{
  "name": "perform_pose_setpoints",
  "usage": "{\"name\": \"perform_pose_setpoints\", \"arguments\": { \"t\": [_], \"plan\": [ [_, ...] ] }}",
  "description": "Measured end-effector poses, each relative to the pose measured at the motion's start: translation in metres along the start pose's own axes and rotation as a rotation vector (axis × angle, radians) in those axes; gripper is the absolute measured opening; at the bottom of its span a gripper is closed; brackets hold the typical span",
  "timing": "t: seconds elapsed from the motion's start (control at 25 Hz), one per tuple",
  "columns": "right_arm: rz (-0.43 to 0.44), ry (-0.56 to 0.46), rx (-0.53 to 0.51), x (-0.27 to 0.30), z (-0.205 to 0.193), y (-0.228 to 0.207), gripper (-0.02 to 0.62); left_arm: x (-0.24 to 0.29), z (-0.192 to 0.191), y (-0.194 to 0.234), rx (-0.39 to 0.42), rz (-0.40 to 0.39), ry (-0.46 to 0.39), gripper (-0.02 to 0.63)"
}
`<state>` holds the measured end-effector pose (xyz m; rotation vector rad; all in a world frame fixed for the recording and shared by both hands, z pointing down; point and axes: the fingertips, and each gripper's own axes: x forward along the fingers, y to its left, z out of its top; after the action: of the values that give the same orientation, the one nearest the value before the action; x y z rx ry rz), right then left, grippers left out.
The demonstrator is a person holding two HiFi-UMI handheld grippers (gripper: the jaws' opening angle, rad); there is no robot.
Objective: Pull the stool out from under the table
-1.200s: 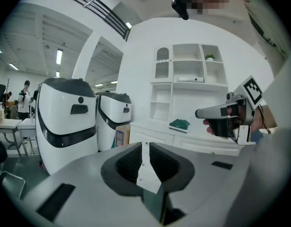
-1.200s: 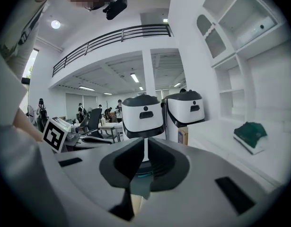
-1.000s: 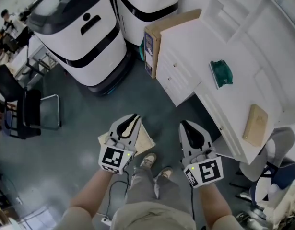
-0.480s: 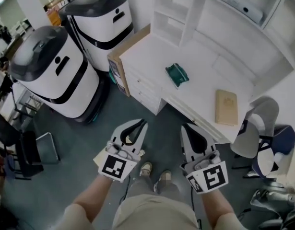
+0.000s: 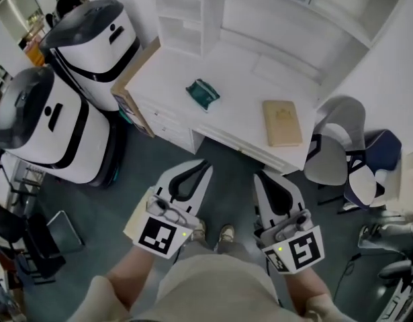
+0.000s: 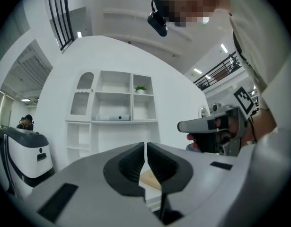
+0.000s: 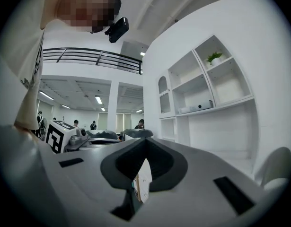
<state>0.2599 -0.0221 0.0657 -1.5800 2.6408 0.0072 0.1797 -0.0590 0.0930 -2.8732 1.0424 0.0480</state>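
The white desk (image 5: pixel 240 66) with shelves stands straight ahead of me in the head view. A dark gap (image 5: pixel 223 151) shows under its front edge; I see no stool there. A grey-white seat (image 5: pixel 330 143) stands at the desk's right end. My left gripper (image 5: pixel 203 167) and right gripper (image 5: pixel 262 176) are held side by side, just short of the desk's front edge, pointing at it. Both are shut and empty. The left gripper view shows its jaws (image 6: pixel 145 162) shut, the shelves (image 6: pixel 112 108) beyond. In the right gripper view the jaws (image 7: pixel 144 161) are shut too.
A green object (image 5: pixel 203 94) and a tan book (image 5: pixel 282 123) lie on the desktop. Two white-and-black machines (image 5: pixel 41 129) stand left, with a cardboard panel (image 5: pixel 135 79) against the desk's side. A blue seat (image 5: pixel 377 156) is at the right, a black chair (image 5: pixel 31 247) at lower left.
The head view has swung so the desk moved from the right edge to the top centre. Both grippers have risen and now point at the desk, still shut.
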Motion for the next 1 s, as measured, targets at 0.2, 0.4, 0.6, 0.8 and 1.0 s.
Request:
{"name": "perform_pose_setpoints", "arguments": {
  "t": [0.2,0.4,0.6,0.8,1.0],
  "plan": [
    [-0.106,-0.022,-0.012,-0.031,0.009,-0.025,0.021,0.022,0.007,-0.03,-0.016,-0.085,0.0,0.035],
    [-0.189,-0.02,-0.032,-0.053,0.014,-0.049,0.02,0.045,0.011,-0.054,-0.024,-0.148,0.001,0.035],
    [-0.238,-0.04,-0.04,-0.067,0.02,-0.064,0.021,0.06,0.011,-0.073,0.0,-0.188,0.009,0.035],
    [-0.254,-0.046,-0.038,-0.073,0.023,-0.068,0.021,0.063,0.016,-0.078,0.007,-0.197,0.006,0.035],
    [-0.25,-0.046,-0.034,-0.074,0.023,-0.066,0.021,0.06,0.018,-0.077,0.014,-0.187,0.008,0.035]
  ]
}}
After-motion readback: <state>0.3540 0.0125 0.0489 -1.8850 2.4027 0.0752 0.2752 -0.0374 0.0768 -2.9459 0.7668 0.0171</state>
